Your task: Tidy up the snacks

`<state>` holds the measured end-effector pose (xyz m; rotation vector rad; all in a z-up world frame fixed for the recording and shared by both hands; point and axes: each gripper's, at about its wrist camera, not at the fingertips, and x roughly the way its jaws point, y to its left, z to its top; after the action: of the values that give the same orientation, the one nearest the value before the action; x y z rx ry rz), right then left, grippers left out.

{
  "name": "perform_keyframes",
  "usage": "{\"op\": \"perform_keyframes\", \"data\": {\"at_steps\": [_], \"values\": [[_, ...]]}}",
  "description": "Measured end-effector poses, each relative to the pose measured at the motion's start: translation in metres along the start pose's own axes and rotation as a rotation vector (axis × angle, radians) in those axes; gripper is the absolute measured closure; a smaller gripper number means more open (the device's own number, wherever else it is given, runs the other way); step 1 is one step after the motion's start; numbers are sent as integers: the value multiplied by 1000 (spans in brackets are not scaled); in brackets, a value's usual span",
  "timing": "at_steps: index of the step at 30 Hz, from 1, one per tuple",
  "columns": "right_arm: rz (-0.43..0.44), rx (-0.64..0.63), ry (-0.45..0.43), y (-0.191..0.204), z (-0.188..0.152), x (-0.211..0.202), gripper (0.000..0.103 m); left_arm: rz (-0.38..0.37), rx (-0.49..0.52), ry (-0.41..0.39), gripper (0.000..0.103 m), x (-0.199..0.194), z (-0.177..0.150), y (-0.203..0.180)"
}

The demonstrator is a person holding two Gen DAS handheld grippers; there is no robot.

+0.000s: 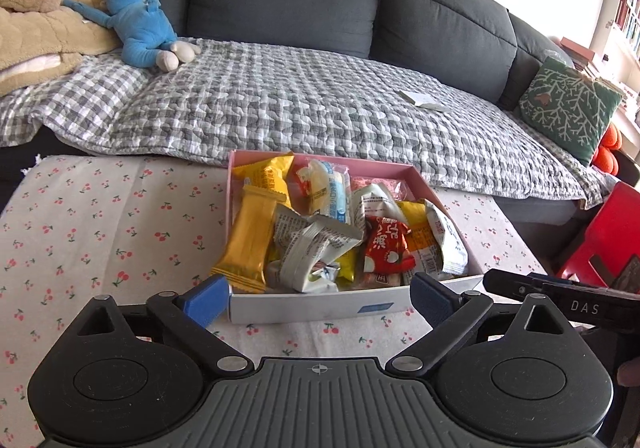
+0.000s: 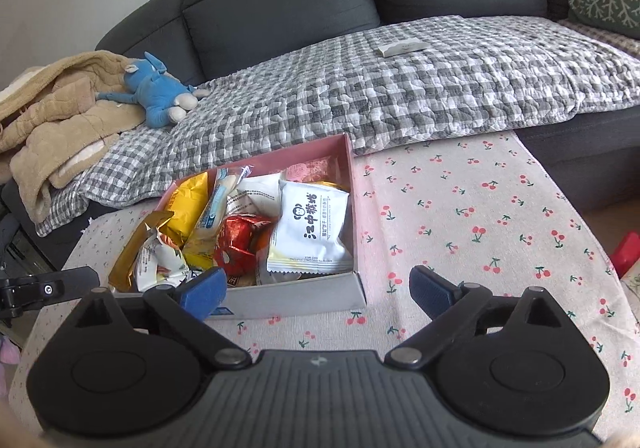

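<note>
Left wrist view has my left tongs (image 1: pixel 318 298) gaping wide and empty before the snack box (image 1: pixel 316 306) on the worktop (image 1: pixel 100 232); a long yellow packet (image 1: pixel 248 244) overhangs its rim and could spill if nudged. Right wrist view alone shows the white pouch's (image 2: pixel 310 232) face, my right tongs (image 2: pixel 316 296) likewise wide and empty.

Tablecloth (image 2: pixel 480 208) lies bare right of the packed box (image 2: pixel 304 292).

Soft, even daylight, sharp pics w/ strong fisheye bending at edges.
</note>
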<state>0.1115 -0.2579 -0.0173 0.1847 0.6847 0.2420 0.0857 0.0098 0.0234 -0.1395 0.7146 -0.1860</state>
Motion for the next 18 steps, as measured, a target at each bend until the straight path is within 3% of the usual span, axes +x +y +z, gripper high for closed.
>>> {"op": "perform_keyframes", "data": {"at_steps": [5, 13, 18], "values": [[-61, -56, 17, 12, -10, -8, 1, 86, 43, 27, 3, -6, -8, 4], [-86, -220, -34, 46, -16, -18, 0, 94, 6, 42, 2, -1, -15, 10], [-92, -206, -11, 49, -20, -13, 1, 171, 72, 9, 2, 2, -20, 8]]}}
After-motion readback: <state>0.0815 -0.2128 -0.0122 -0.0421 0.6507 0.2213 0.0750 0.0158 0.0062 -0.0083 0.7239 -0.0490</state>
